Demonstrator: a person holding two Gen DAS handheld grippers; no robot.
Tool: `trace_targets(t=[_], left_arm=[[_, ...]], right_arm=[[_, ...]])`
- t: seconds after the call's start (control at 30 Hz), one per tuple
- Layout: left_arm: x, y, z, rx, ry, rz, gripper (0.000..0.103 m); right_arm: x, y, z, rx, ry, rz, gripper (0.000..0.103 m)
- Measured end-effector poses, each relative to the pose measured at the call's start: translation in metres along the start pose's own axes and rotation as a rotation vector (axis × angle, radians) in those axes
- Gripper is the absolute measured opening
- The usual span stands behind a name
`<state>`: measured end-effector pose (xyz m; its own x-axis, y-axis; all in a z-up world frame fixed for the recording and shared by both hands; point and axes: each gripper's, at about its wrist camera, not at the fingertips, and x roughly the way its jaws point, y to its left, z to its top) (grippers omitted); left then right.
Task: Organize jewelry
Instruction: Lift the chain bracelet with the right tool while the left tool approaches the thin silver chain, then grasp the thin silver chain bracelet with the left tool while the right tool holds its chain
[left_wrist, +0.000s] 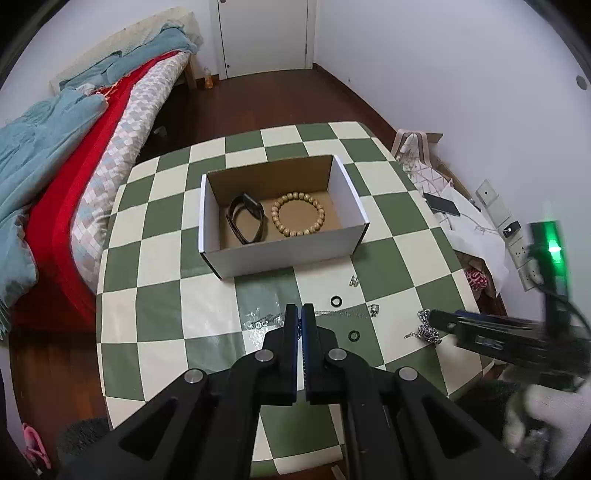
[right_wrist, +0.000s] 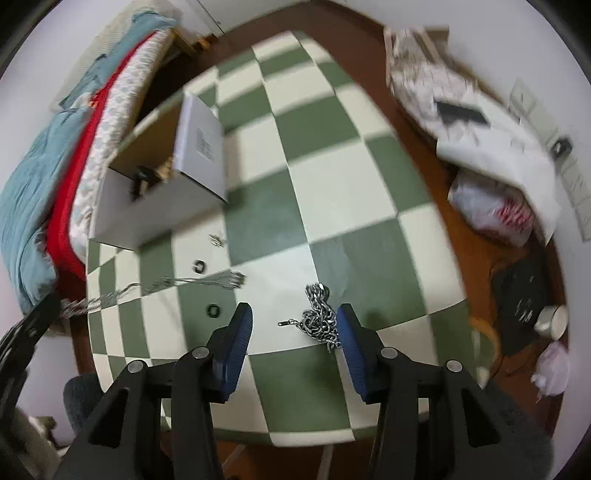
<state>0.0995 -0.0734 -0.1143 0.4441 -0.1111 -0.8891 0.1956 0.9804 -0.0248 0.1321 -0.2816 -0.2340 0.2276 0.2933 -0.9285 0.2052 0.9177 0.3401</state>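
Right wrist view shows the checkered table (right_wrist: 332, 155), then the white box (right_wrist: 147, 206) far to the left, then the heaped silver chain (right_wrist: 319, 317). The chain lies just ahead of the right gripper (right_wrist: 295, 321), between its spread fingers and closer to the right one. The left gripper (left_wrist: 300, 314) is closed, apparently empty, and farther from the chain.

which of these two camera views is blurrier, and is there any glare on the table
The right wrist view is blurrier: the cardboard box and thin chain smear with motion, though the heaped chain reads fairly clearly. The left wrist view is sharp at centre, with a patch of glare on the checkered tablecloth; only the right gripper blurs.
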Motion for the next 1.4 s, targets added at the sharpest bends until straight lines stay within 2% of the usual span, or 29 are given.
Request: trace_targets(t=[0.07, 0.1, 0.13, 0.17, 0.23, 0.37, 0.6, 0.9, 0.97, 1.07, 1.13, 1.17, 1.2, 1.33, 1.4], left_arm=[[0.004, 0.0, -0.001, 0.002, 0.011, -0.001, 0.0], [0.005, -0.001, -0.001, 0.002, 0.014, 0.0, 0.0], [0.006, 0.0, -0.001, 0.001, 0.016, 0.002, 0.0], [0.007, 0.0, -0.001, -0.001, 0.018, 0.002, 0.0], [0.007, 0.001, -0.001, -0.005, 0.019, 0.003, 0.0], [0.005, 0.007, 0.002, -0.023, 0.014, 0.0, 0.0], [-0.01, 0.015, 0.012, -0.046, -0.016, -0.027, 0.0], [-0.05, 0.023, 0.056, -0.063, -0.12, -0.086, 0.0], [-0.049, 0.027, 0.065, -0.058, -0.119, -0.111, 0.0], [-0.029, 0.037, 0.063, -0.081, -0.059, -0.133, 0.006], [-0.009, 0.044, 0.052, -0.102, -0.006, -0.115, 0.019], [0.006, 0.049, 0.043, -0.113, 0.032, -0.106, 0.041], [0.018, 0.052, 0.033, -0.124, 0.056, -0.102, 0.051], [0.067, 0.052, 0.0, -0.129, 0.169, -0.06, 0.051], [0.086, 0.046, -0.01, -0.134, 0.197, -0.065, 0.051]], right_arm=[[0.019, -0.006, 0.003, 0.034, 0.023, -0.011, 0.047], [0.026, -0.007, 0.004, 0.028, 0.027, -0.024, 0.027], [0.032, -0.006, 0.005, 0.016, 0.036, -0.04, 0.013], [0.036, -0.005, 0.005, 0.001, 0.028, -0.059, 0.008], [0.034, -0.002, 0.006, -0.009, 0.014, -0.075, 0.007], [0.013, 0.003, 0.006, 0.003, -0.054, -0.035, 0.007], [-0.051, 0.026, 0.011, -0.011, -0.178, 0.053, 0.007], [-0.133, 0.081, 0.039, -0.103, -0.32, 0.155, 0.007], [-0.146, 0.096, 0.049, -0.133, -0.346, 0.163, 0.007], [-0.15, 0.11, 0.058, -0.151, -0.355, 0.163, 0.007], [-0.143, 0.114, 0.063, -0.152, -0.345, 0.164, 0.007], [-0.14, 0.115, 0.062, -0.15, -0.339, 0.165, 0.007], [-0.137, 0.114, 0.062, -0.148, -0.334, 0.164, 0.007], [-0.11, 0.106, 0.056, -0.121, -0.296, 0.147, 0.007], [-0.098, 0.1, 0.054, -0.107, -0.278, 0.135, 0.007]])
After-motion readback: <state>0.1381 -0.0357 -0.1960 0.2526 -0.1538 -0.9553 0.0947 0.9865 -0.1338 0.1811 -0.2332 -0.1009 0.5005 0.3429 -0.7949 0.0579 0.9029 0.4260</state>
